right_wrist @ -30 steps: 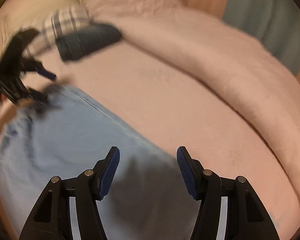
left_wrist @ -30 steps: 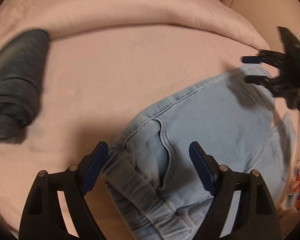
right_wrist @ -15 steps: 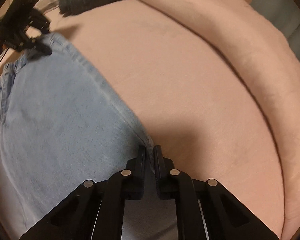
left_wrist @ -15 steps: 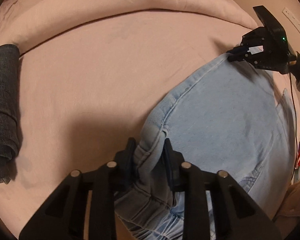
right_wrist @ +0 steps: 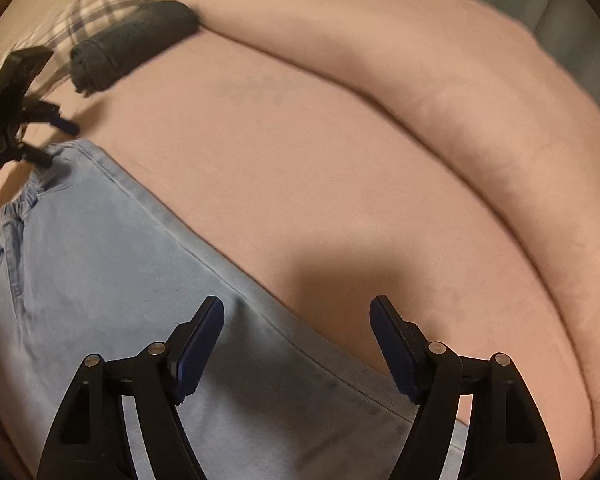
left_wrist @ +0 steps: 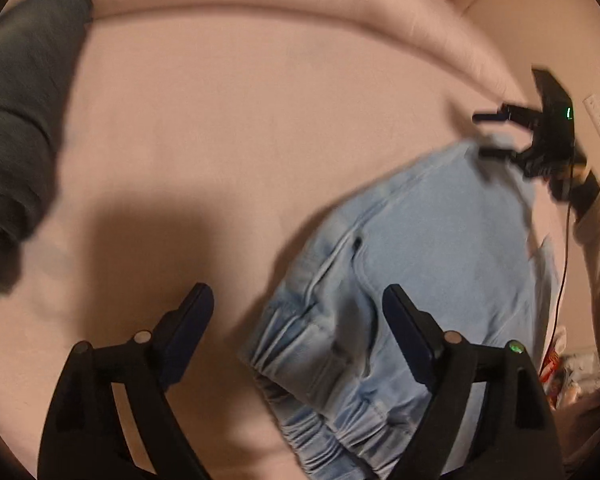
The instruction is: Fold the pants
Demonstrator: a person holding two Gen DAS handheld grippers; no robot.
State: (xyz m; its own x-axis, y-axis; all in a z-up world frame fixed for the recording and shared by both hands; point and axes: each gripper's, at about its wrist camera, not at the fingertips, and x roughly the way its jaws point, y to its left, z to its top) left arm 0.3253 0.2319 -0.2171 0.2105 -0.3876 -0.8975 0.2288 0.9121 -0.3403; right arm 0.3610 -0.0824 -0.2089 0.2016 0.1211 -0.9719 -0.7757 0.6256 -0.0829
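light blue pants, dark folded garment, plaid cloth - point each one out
light blue pants [left_wrist: 440,248]: left wrist view, flat panel above the elastic waistband
dark folded garment [right_wrist: 136,48]: right wrist view, middle of the roll
plaid cloth [right_wrist: 96,10]: right wrist view, checked patch behind the dark garment

i see the pants [left_wrist: 440,248], light blue denim, lying folded and mostly flat on the pink bed cover [left_wrist: 240,128]. the elastic waistband end, gathered into small pleats, sits at the near edge of the cover in the left wrist view, with a side pocket slit showing just above it. in the right wrist view their long seamed edge runs diagonally across the cover, smooth, with bare cover beyond it.
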